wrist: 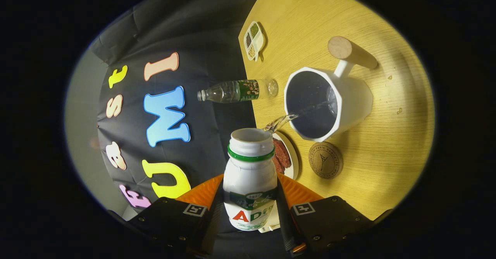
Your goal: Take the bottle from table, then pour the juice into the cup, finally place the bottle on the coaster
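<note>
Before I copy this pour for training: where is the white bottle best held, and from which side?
Grip the white bottle at its wide labelled body, below the green ring. The tool comes from the base end, fingers on opposite sides. That leaves the open mouth free over the white cup, with liquid streaming in.

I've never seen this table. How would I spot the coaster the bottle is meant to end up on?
Start at the big white cup with the wooden handle on the wooden table. Beside it, toward the gripper shut on the white bottle, lies the coaster. It is a flat brown cork disc with a dark printed ring, unlike the white plate next to it.
</note>
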A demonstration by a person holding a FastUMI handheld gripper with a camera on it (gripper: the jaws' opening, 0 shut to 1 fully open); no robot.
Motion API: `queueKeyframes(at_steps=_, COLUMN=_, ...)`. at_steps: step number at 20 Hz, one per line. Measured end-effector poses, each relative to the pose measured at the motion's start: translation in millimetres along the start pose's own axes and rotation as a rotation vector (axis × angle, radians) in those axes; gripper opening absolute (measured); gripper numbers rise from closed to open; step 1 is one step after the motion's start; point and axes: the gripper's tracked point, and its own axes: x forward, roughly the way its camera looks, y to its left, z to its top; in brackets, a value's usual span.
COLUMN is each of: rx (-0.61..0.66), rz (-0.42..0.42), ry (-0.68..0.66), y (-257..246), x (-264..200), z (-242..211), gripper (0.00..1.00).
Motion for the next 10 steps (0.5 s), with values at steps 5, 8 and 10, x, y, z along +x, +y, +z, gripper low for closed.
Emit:
queueKeyframes(at_steps=5, rx=0.008, rz=0.0, ry=0.001, y=-0.7, x=1.9, z=-0.3, gripper=0.66)
queueKeyframes(at_steps=8, rx=0.018, rz=-0.002, ry=0.001, y=-2.2, x=1.9, z=-0.4, gripper=0.66)
queueKeyframes(at_steps=10, rx=0.027, rz=-0.004, ry=0.0, y=-3.3, x=2.1, z=0.1, gripper=0.66)
